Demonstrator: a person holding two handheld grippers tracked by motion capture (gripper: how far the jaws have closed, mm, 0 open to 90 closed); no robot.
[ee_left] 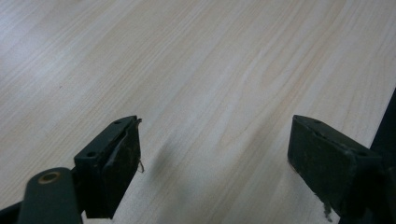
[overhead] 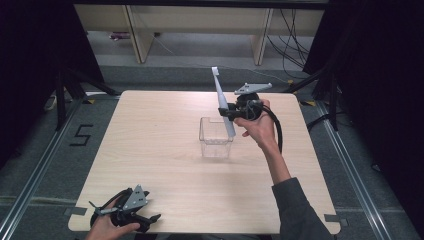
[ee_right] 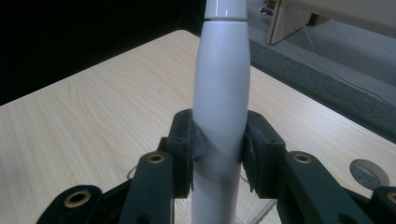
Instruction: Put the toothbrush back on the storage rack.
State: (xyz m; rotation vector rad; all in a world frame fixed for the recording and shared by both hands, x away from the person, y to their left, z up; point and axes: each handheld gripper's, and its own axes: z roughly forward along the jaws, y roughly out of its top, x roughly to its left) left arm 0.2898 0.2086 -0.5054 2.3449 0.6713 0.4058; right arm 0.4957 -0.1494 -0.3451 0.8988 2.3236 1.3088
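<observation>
A lab: taped floor marking [overhead: 80, 135], black curtains [overhead: 30, 60], loose cables [overhead: 292, 40].

On the table [overhead: 165, 150], the clear box [overhead: 216, 137] sits a little past centre toward one o'clock, and my right gripper [overhead: 231, 112] hangs just beyond it at its one o'clock, clamped on the long tool [overhead: 223, 102]. That tool slants from above the box's right rim up and away toward twelve o'clock, its lower end over the box's right edge. My left gripper [overhead: 150, 219] rests at the table's near edge around seven o'clock, well apart from the box, jaws spread over bare tabletop.
</observation>
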